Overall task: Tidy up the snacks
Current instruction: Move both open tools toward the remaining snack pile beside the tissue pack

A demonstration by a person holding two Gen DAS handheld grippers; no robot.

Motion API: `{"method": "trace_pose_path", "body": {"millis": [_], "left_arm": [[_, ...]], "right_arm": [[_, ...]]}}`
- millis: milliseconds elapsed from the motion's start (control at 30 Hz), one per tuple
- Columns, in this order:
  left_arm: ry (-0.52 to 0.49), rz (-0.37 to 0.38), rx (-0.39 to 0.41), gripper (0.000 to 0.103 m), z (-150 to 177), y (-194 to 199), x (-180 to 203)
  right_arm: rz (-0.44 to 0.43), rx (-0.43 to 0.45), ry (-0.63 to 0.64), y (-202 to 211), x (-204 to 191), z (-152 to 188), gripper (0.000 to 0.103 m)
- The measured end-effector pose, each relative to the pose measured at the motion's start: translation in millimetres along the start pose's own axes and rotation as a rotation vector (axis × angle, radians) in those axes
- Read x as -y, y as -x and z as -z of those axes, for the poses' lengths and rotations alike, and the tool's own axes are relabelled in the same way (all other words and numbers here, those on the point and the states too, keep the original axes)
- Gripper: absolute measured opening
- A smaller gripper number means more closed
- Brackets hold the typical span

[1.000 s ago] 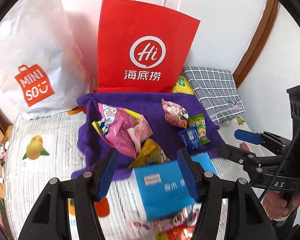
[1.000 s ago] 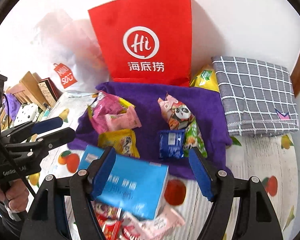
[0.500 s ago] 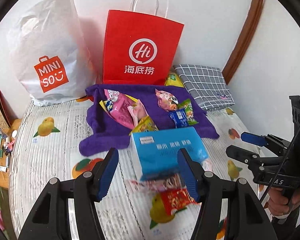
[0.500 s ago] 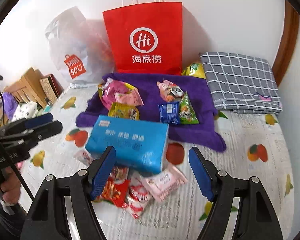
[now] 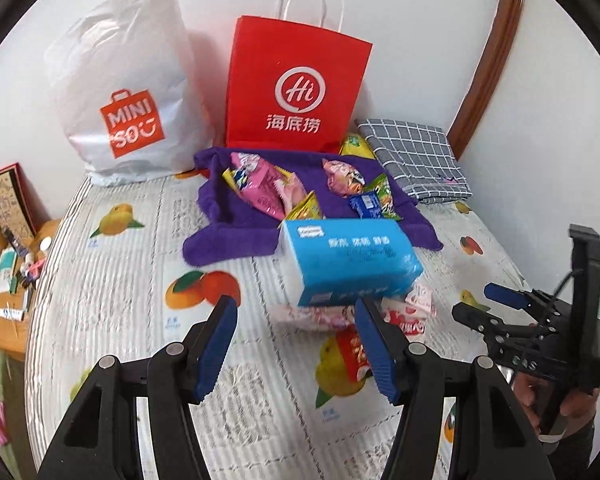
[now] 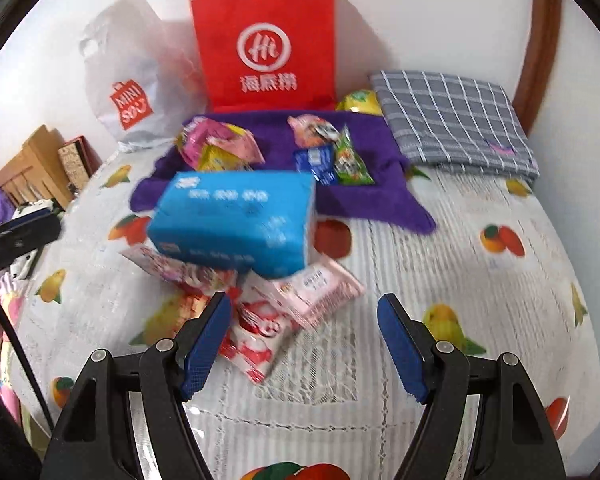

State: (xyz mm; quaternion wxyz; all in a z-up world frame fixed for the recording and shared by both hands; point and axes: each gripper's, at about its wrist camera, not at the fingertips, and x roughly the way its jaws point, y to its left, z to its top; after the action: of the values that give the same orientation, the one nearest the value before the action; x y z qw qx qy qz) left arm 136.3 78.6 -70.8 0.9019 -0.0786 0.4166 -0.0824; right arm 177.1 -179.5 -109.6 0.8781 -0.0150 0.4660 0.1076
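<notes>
Left-wrist view: snack packets lie in two groups on the fruit-print tablecloth (image 5: 112,280). One group sits on the purple towel (image 5: 228,236) near the wall: pink packets (image 5: 264,188), a yellow packet (image 5: 306,208), a small blue packet (image 5: 366,205) and a green one (image 5: 384,196). The other group, red and pink packets (image 6: 300,296), lies partly under the blue tissue pack (image 5: 348,260), which overlaps the towel's front edge. Behind stand a red paper bag (image 5: 296,88) and a white plastic bag (image 5: 128,92), with a folded grey checked cloth (image 5: 416,160) to the right. Left claw (image 5: 296,348) hangs half-open and empty above the cloth; right claw (image 6: 304,348) likewise gapes empty, just before the red packets.
</notes>
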Motion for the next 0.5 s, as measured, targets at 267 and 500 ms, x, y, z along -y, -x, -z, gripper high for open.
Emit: {"method": "trace_pose_path", "body": {"millis": [267, 500], "left_arm": [[0.022, -0.02, -0.036, 0.059, 20, -4, -13], [0.054, -0.005, -0.051, 0.059, 24, -14, -20]], "right_arm": [[-0.065, -0.067, -0.1, -36, 15, 13, 0.065], [-0.052, -0.053, -0.057, -50, 15, 6, 0.065]]}}
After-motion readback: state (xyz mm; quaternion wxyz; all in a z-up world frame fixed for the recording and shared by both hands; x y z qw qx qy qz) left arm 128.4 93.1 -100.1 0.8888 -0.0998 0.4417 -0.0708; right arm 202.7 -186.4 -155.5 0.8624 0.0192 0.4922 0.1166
